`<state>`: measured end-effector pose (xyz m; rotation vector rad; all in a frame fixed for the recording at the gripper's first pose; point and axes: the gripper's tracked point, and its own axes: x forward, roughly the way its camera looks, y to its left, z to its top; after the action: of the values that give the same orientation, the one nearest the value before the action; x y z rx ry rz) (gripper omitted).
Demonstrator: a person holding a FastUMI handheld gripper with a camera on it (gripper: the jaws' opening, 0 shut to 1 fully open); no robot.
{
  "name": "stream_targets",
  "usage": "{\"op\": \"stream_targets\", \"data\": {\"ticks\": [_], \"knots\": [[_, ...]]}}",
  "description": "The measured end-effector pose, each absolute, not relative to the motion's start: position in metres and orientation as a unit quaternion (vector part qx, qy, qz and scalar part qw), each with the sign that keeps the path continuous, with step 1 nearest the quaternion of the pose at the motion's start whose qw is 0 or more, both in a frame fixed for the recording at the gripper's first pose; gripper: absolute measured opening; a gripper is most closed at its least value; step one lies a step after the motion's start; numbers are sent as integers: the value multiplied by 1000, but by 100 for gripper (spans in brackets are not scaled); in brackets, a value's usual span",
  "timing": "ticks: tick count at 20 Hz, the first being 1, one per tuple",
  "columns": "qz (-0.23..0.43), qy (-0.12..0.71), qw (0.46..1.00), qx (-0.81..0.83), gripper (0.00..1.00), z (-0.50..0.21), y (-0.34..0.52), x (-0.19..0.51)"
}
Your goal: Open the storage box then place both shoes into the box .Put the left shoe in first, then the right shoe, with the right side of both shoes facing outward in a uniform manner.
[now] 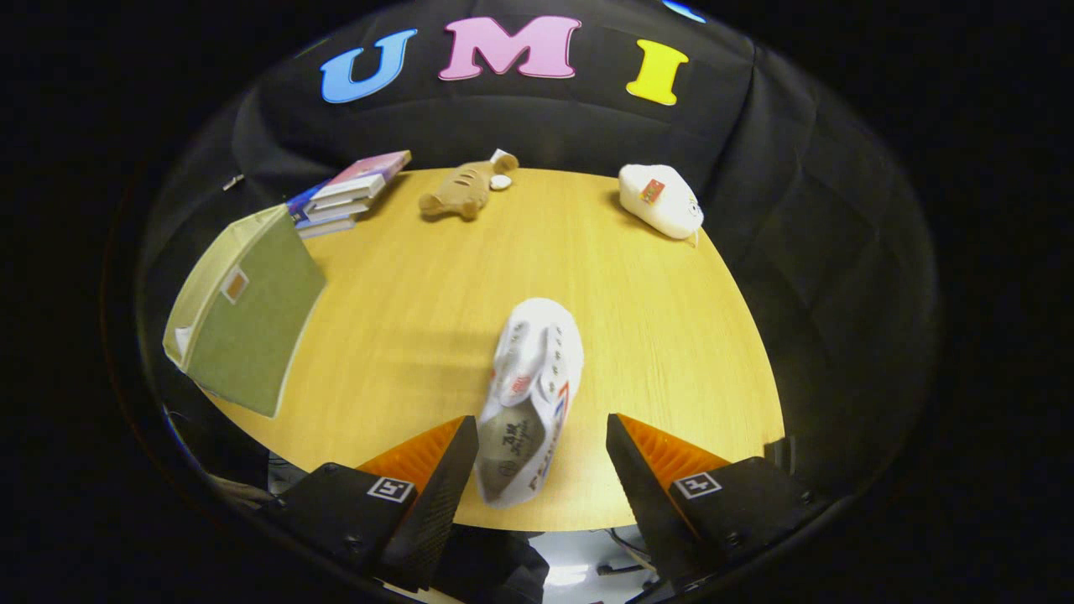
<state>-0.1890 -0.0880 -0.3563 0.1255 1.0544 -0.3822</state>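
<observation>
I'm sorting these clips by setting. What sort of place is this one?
Probably a staged recording booth, not a lived-in room: black cloth wall close behind a round wooden table holding props: a white shoe between the open gripper fingers, a green storage box, stacked books, plush toys.

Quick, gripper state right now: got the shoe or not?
Gripper: open, holding nothing; the white shoe lies on the table between the fingers, heel beside one finger, not clamped.
</observation>
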Motion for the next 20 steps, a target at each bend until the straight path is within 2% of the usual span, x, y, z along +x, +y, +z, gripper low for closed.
{"op": "stream_targets", "data": {"ticks": [4,11,13,14,15,16,17,20], "knots": [[-187,523,829,61,85,-395,-103,-188],[-184,519,830,83,75,-430,-117,-153],[-174,524,828,96,63,-441,-113,-147],[-181,525,827,94,49,-440,-116,-147],[-195,527,823,86,46,-440,-127,-152],[-205,529,819,87,19,-439,-134,-157],[-200,521,822,110,9,-438,-131,-154],[-204,512,820,158,5,-429,-126,-156]]}}
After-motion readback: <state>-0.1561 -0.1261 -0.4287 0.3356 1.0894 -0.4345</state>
